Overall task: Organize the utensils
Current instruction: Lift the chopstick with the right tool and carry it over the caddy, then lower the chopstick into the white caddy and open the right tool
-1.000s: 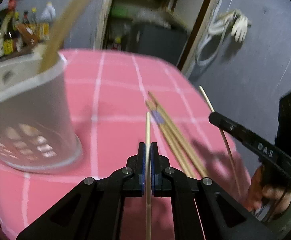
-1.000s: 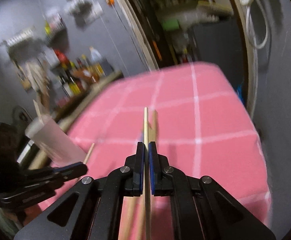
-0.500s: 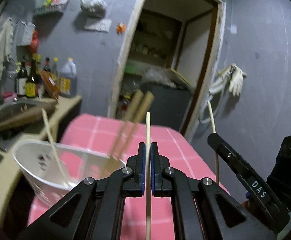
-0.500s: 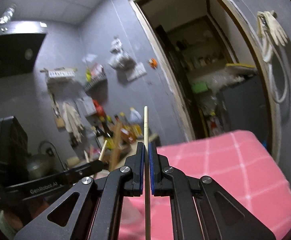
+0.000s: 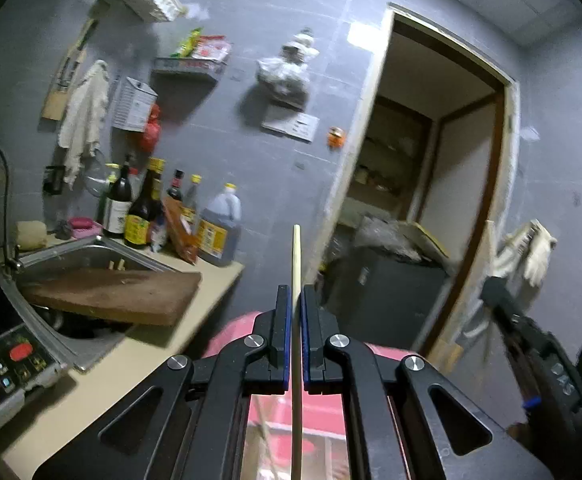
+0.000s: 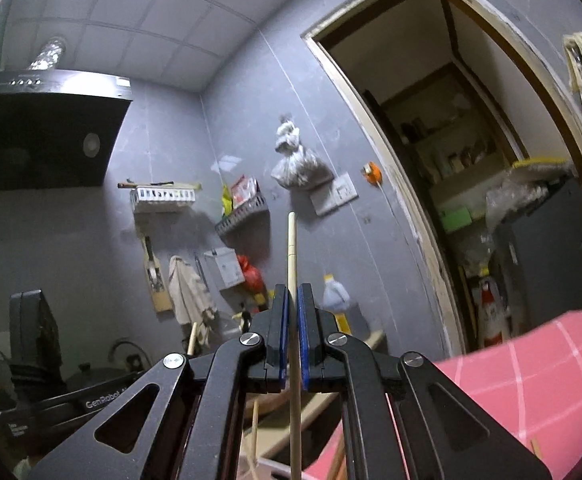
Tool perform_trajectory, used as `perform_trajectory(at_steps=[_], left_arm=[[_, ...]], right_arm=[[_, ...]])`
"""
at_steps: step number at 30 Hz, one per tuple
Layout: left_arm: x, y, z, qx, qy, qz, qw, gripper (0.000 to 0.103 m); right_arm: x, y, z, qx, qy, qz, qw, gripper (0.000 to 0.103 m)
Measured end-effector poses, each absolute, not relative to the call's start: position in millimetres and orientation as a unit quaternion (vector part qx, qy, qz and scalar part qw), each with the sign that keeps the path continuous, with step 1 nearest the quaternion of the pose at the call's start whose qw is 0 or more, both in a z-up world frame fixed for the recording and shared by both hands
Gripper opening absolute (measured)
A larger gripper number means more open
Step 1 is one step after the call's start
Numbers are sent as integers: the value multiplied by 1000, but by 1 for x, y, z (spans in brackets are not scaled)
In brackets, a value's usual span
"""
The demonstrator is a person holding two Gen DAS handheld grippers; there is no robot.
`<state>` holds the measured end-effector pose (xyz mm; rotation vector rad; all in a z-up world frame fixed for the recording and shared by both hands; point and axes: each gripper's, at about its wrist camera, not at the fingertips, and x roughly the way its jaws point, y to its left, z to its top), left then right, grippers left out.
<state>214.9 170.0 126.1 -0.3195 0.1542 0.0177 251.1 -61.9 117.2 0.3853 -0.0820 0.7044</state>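
Each gripper is clamped on one chopstick: the left gripper [image 5: 296, 300] pinches a pale chopstick [image 5: 296, 264] between its blue pads, and the right gripper [image 6: 292, 300] pinches a second chopstick [image 6: 291, 256] the same way; both sticks point upward, their upper ends standing clear above the fingertips, their lower lengths running down between the black arms.

Below the right gripper's stick the white rim of what looks like a holder [image 6: 267, 465] shows, with other sticks leaning in it; it sits just at the edge of the pink table [image 6: 539, 376]. The step in hand seems to be dropping the sticks into that holder — so it pays to keep each one near upright, bring its lower end over the opening, and part the pads only once the tip is inside the rim; the holder is hardly visible, so the aim cannot be judged.

The sticks are slim, round, smooth, wood-coloured — light, stiff and apt to swivel in a pinch; the right one has a faint ring near its top. The tablecloth is pink with a white grid.
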Motion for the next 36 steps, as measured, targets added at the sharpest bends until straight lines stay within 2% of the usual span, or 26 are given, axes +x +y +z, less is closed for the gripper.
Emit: perform_trajectory(at_steps=[5, 10, 15, 36], left_arm=[[224, 191, 113, -174, 59, 33, 982, 3], [221, 194, 102, -182, 19, 48, 982, 3], [220, 192, 100, -171, 11, 54, 984, 3], [220, 180, 59, -171, 65, 62, 981, 3]], right_arm=[[255, -50, 107, 179, -57, 336, 923, 3], [264, -46, 94, 174, -49, 332, 926, 3], [272, -50, 84, 186, -42, 334, 923, 3], [265, -34, 64, 135, -19, 338, 931, 5]])
